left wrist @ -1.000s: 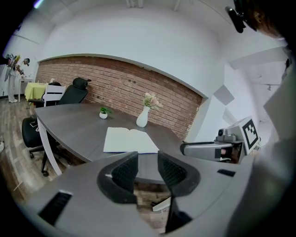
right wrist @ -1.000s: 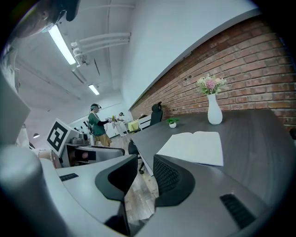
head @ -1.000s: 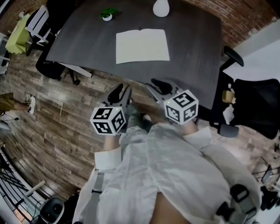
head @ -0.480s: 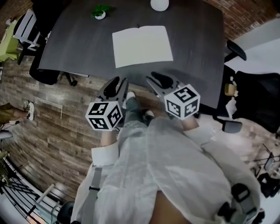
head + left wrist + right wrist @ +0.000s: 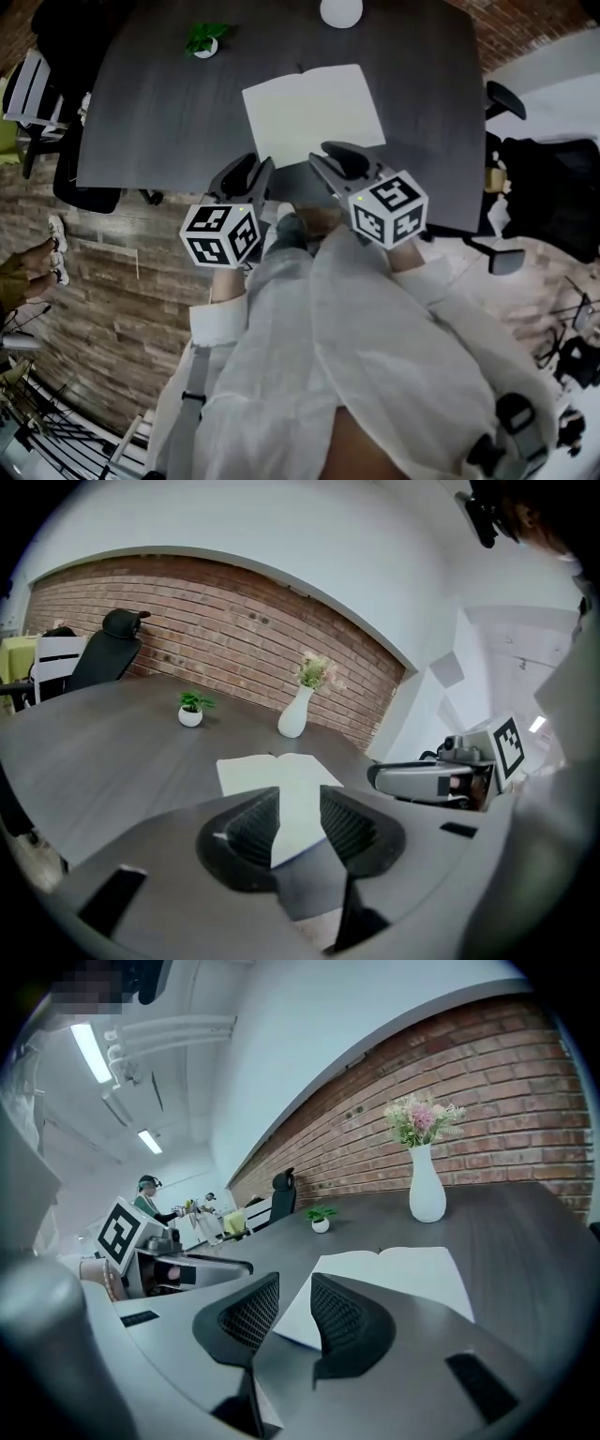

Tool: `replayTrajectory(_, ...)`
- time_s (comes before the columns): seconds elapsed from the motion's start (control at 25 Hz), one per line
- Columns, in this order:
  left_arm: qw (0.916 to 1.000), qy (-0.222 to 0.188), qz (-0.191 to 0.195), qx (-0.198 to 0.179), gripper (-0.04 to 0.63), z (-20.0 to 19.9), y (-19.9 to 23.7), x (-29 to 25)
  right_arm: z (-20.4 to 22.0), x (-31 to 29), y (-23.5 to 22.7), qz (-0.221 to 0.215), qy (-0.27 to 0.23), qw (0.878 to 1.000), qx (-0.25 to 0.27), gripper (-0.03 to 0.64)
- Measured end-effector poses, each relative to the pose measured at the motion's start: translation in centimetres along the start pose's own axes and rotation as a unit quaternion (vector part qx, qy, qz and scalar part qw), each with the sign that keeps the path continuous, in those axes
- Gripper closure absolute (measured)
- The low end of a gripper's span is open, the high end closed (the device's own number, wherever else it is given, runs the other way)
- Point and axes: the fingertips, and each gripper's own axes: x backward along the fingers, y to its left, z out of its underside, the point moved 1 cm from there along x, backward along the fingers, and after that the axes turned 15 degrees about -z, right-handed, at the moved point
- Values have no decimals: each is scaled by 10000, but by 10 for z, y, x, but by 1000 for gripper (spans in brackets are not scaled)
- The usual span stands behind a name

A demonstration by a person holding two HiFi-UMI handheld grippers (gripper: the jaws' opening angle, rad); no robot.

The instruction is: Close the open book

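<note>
Dark grey counter [image 5: 159, 112] carries the open book [image 5: 314, 111], which lies flat with both blank, pale pages facing up. Its spine runs away from the person, so the two pages spread to left and right. Both claws hover at the book's near edge, the right claw [image 5: 330, 157] over the near edge of the right page and the left claw [image 5: 253, 169] by the near left corner. Neither appears to touch the book. Each claw has its jaws apart with nothing between the pads, and the left stands wider. The right claw seems slightly nearer to a page edge. Beyond the book's far edge stands a white vase [image 5: 341, 11] of flowers. A small potted plant [image 5: 204, 39] sits well apart from the book's far left corner. Farther behind the book runs a brick wall [image 5: 234, 621]. An office chair [image 5: 553, 197] stands to the book's right, on a wooden floor [image 5: 112, 291].
</note>
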Motion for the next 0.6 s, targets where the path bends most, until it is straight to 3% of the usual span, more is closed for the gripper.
replayTrajectory(0.6, 9954, 330, 788, -426, 480, -20, 31, -45, -12, -32, -27, 845, -186, 9958, -294, 515)
